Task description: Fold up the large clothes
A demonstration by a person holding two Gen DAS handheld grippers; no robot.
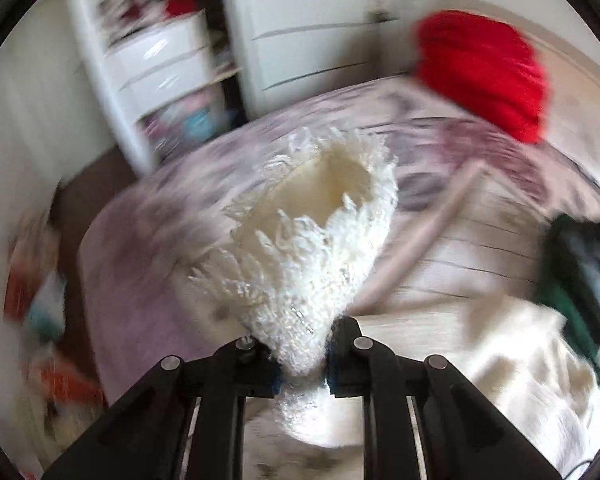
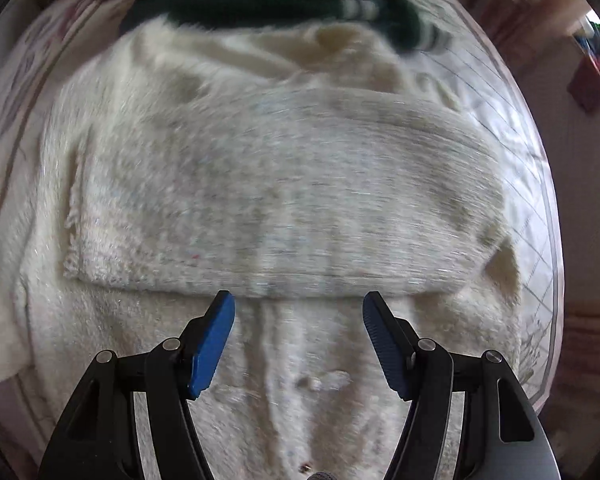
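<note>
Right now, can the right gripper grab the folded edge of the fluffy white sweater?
Probably yes. The right gripper is open and empty, and the folded edge of the fluffy white sweater lies just ahead of its fingertips with nothing between.

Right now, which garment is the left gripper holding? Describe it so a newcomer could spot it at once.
Start at the bed with the pale lilac cover. Rising from its near edge, pinched between the black fingers of the left gripper, is a cream fluffy sweater, gathered into a cone. Unlike the red garment and the dark green garment, it is shaggy and off-white.
</note>
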